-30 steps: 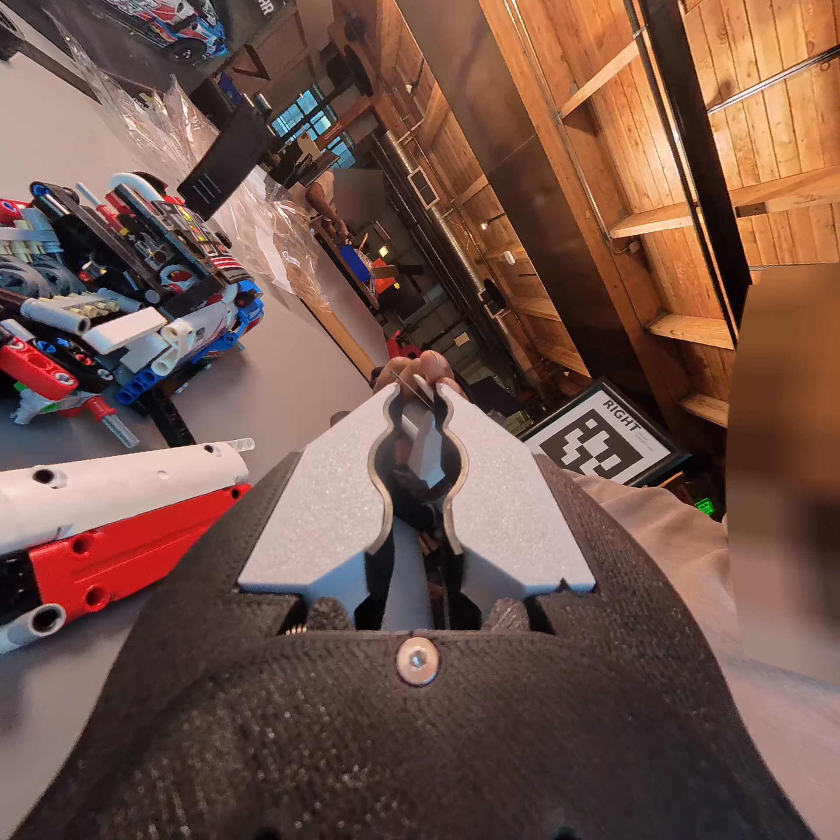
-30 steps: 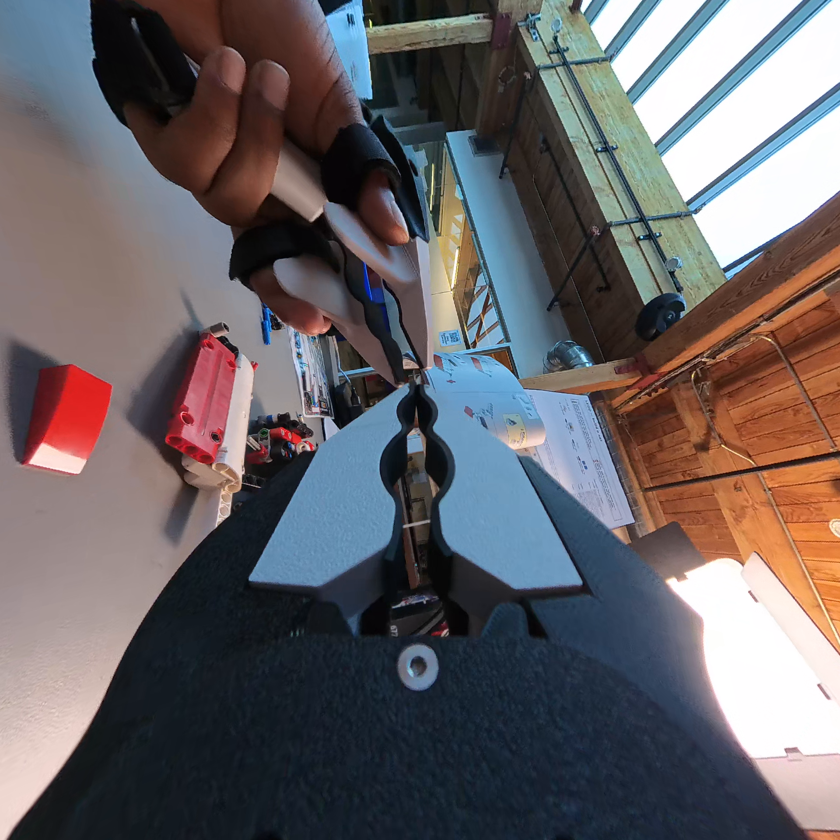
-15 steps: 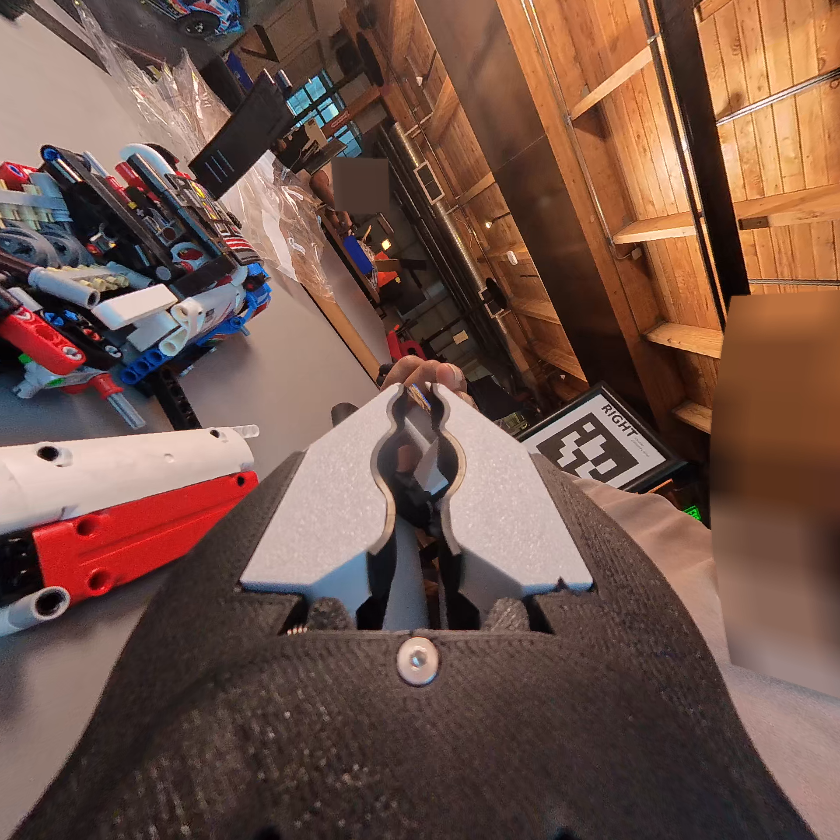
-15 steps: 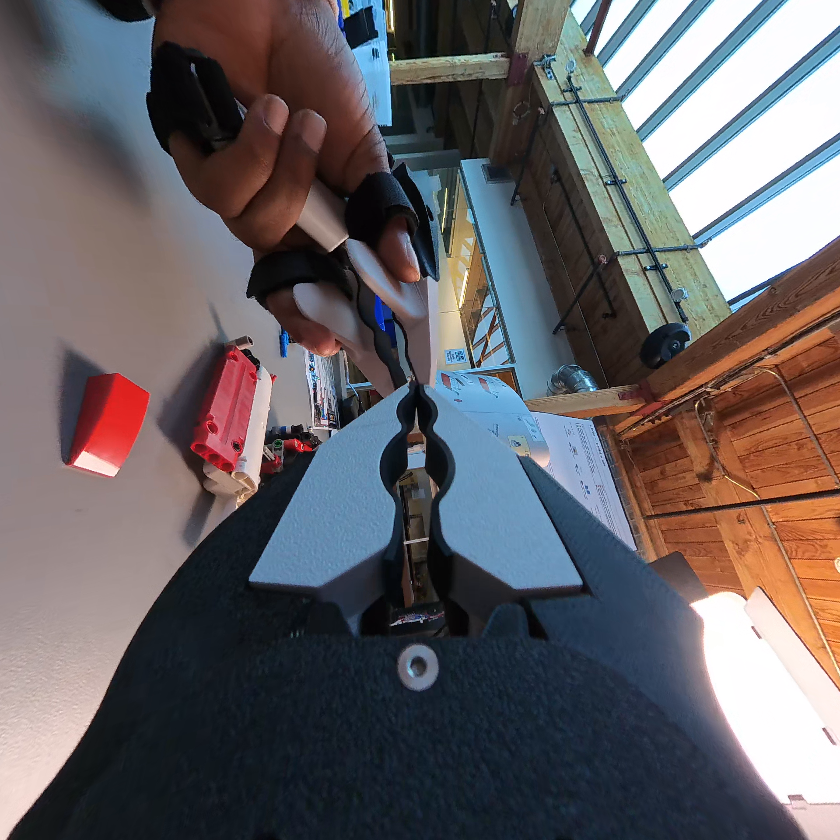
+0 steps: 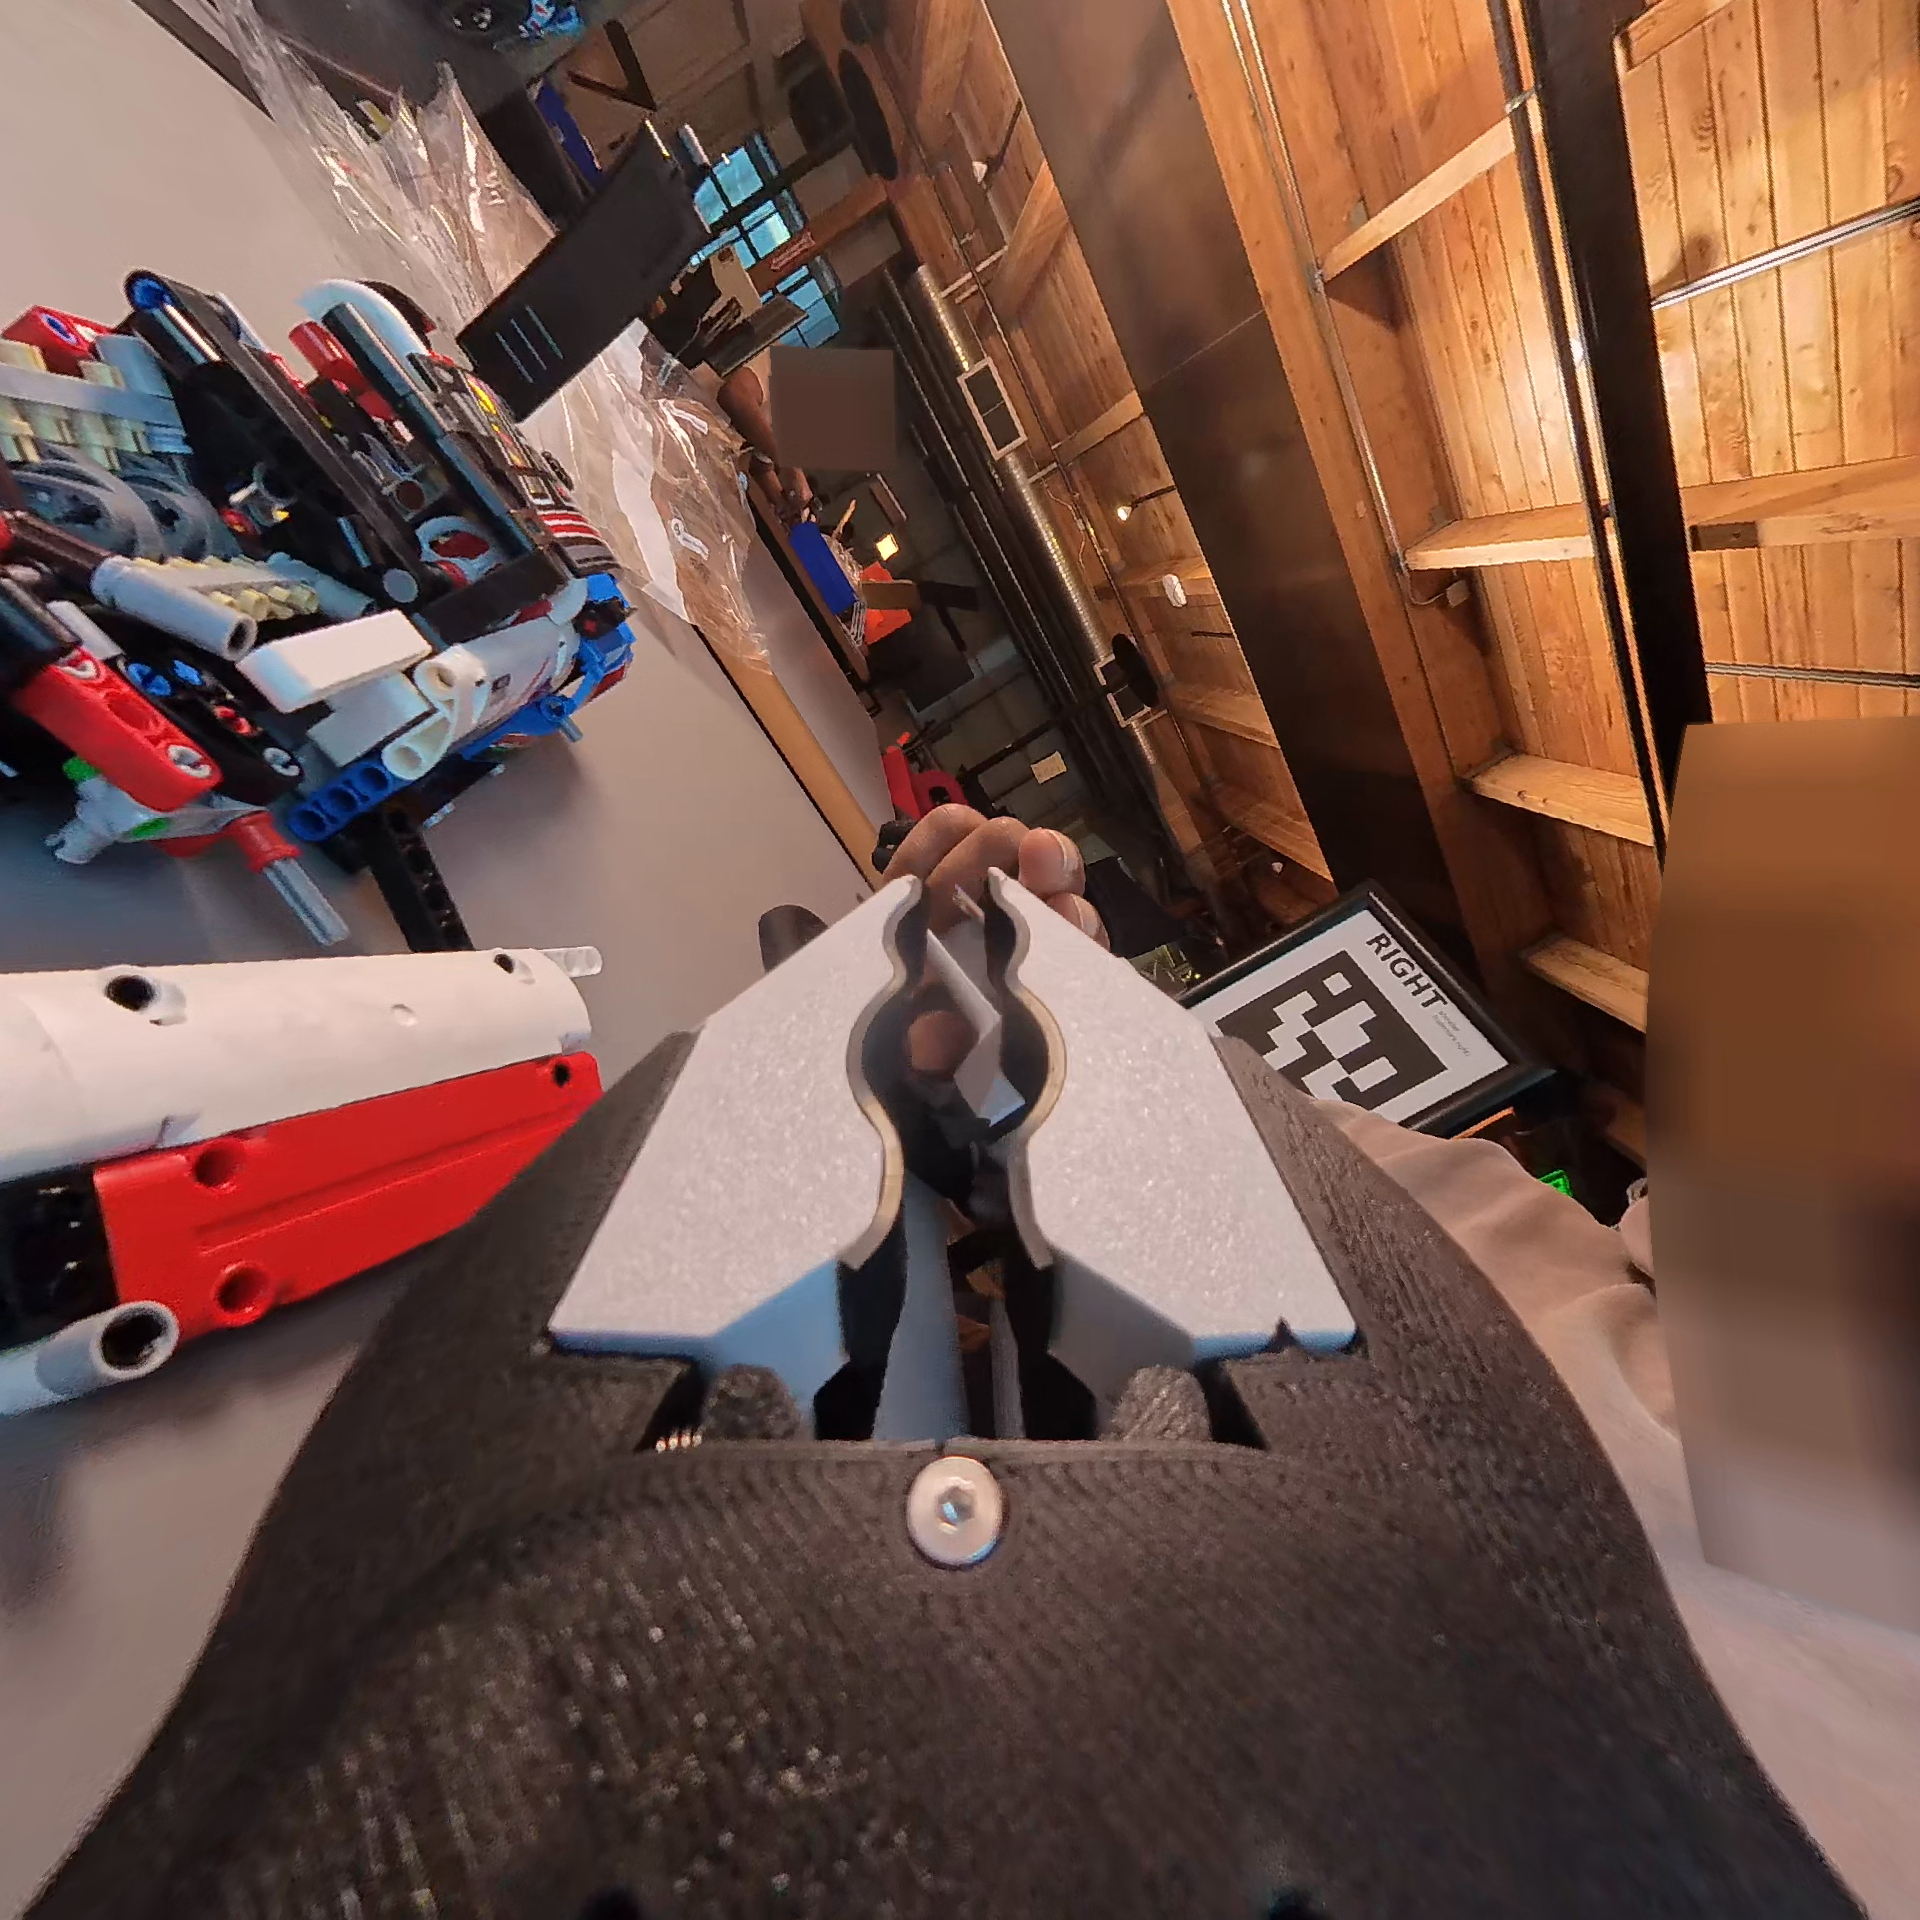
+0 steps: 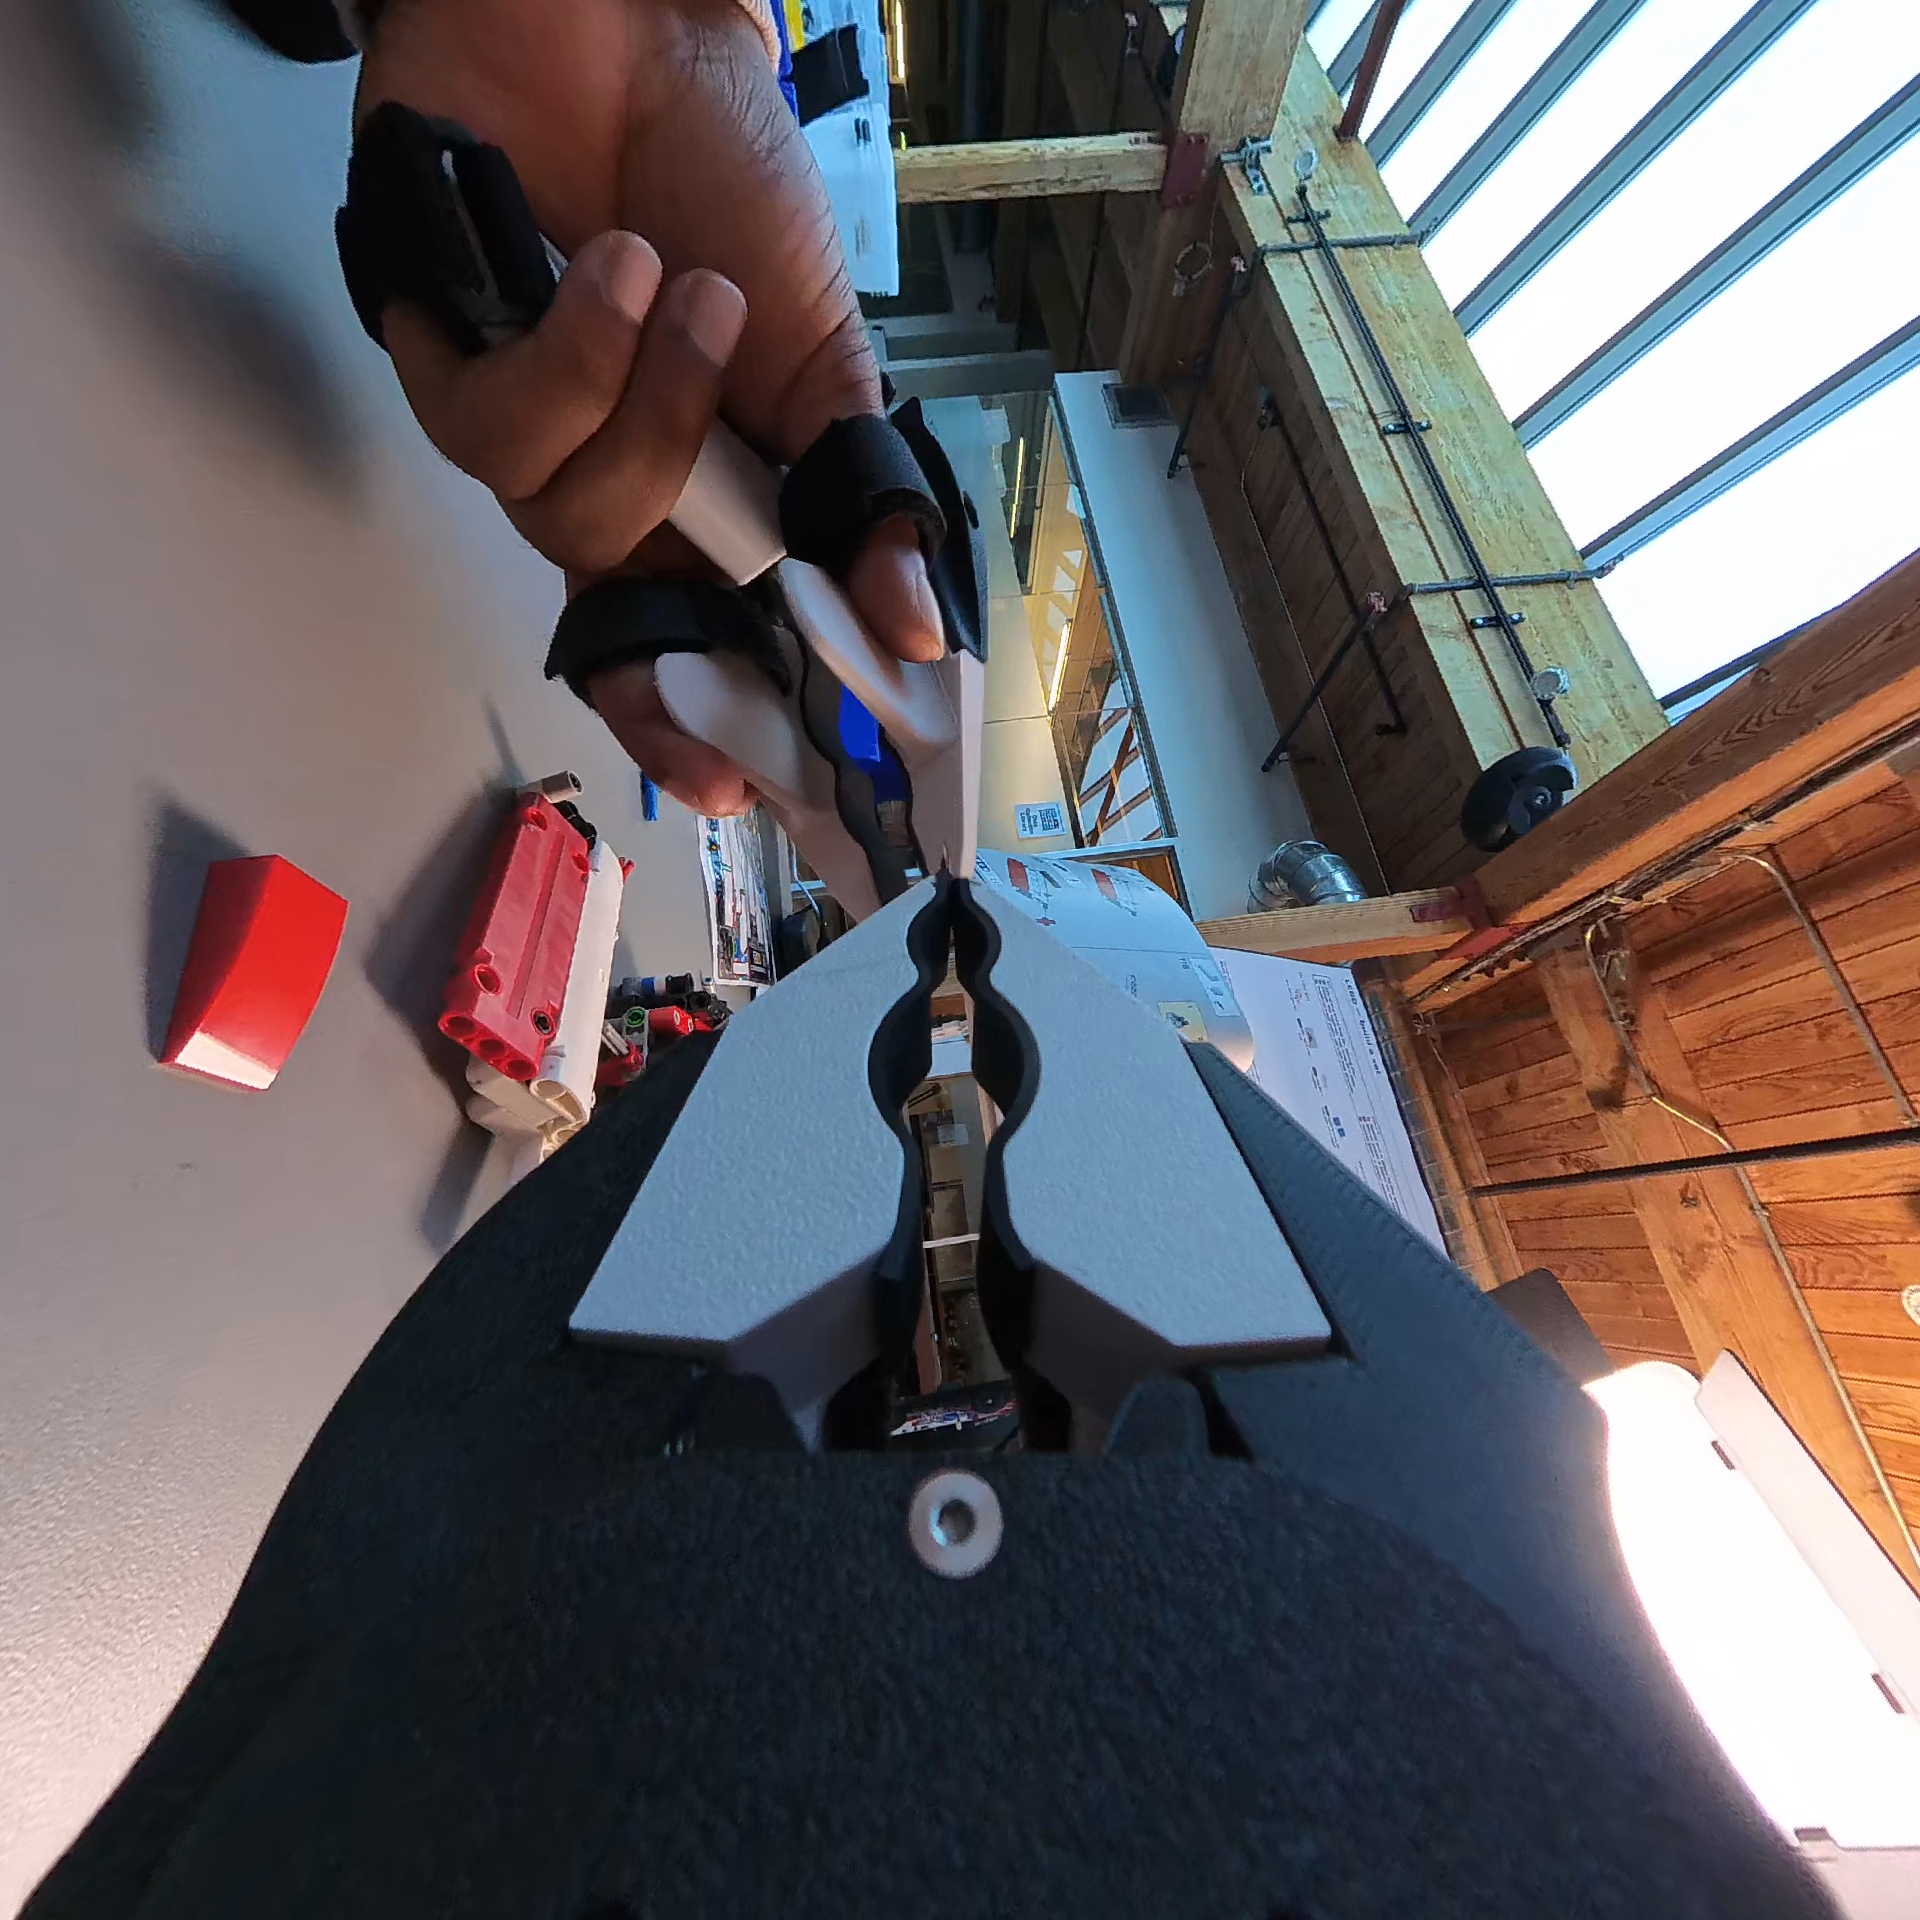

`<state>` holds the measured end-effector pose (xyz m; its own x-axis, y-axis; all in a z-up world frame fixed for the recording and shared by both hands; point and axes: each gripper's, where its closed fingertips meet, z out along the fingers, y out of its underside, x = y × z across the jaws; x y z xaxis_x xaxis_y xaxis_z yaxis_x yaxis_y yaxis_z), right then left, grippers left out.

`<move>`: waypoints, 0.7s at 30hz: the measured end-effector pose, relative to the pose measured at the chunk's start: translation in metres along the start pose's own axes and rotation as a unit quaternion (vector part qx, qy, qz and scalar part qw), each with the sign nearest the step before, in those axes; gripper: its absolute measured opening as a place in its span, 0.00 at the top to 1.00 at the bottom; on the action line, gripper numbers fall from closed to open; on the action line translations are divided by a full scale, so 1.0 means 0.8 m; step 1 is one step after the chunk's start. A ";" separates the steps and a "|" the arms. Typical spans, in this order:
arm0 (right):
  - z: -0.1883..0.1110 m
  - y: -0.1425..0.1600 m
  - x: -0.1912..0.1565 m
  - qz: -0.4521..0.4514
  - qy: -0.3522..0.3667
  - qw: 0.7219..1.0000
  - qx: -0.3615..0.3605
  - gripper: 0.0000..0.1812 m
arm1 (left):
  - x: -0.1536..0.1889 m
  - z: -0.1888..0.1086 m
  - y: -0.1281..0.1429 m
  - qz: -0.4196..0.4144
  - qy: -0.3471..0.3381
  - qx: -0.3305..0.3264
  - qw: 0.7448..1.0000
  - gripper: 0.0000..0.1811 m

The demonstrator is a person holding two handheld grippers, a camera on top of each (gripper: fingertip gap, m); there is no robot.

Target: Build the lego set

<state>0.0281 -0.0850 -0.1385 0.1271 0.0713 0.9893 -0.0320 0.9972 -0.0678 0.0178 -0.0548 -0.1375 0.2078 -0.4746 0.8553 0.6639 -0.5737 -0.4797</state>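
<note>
While both tools were up off the grey table [image 5: 644, 831], my right gripper [image 6: 949, 888] was clenched, tips pressed together; couldn't tell if anything tiny was pinched. My left gripper [image 5: 953, 899] pointed straight at it, nearly tip to tip. Its jaws stood a narrow slit apart, with a pale flat sliver showing in the slit. Couldn't tell whether that was being grasped or just lay behind. My right hand [image 5: 977, 852] showed just past the left tips.

The red-and-white sub-assembly [image 5: 291, 1122] lay on the table just beside the left tool. The red curved brick [image 6: 255, 971] sat near it, apart. The big lego model [image 5: 312, 540] stood farther back. The instruction booklet [image 6: 1122, 935] lay open beyond the right tips.
</note>
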 end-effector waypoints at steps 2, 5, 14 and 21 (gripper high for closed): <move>0.000 0.001 0.000 0.000 0.000 1.000 -0.001 1.00 | 0.002 0.000 -0.001 0.000 0.003 0.003 1.000 0.96; 0.000 0.002 -0.001 0.000 -0.002 1.000 -0.002 1.00 | 0.001 -0.001 -0.003 -0.003 0.003 0.008 1.000 0.97; 0.001 0.002 -0.004 0.000 -0.008 1.000 -0.003 1.00 | 0.005 -0.001 -0.002 0.002 0.005 0.004 1.000 1.00; 0.002 0.004 -0.006 0.008 -0.012 1.000 -0.006 1.00 | 0.014 -0.001 -0.004 0.047 0.001 0.005 0.999 1.00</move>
<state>0.0261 -0.0819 -0.1430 0.1025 0.0871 0.9909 -0.0215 0.9961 -0.0854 0.0175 -0.0586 -0.1268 0.2674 -0.5280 0.8061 0.6482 -0.5204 -0.5559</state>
